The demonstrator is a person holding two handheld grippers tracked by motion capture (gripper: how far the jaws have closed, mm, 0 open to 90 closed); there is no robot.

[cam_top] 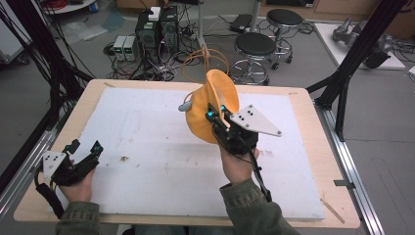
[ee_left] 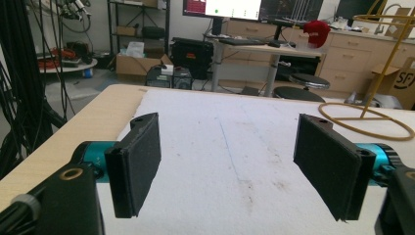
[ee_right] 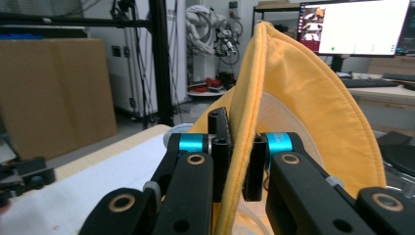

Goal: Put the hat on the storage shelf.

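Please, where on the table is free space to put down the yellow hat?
The white mat is bare across its middle, between the left gripper at the near left corner and the right gripper, which is shut on the yellow hat. The far left part is bare too. The yellow wire stand crowds the far edge.

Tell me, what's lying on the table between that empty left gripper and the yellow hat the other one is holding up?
Nothing: in the high view, the white mat is bare between the left gripper and the yellow hat, apart from small dark specks.
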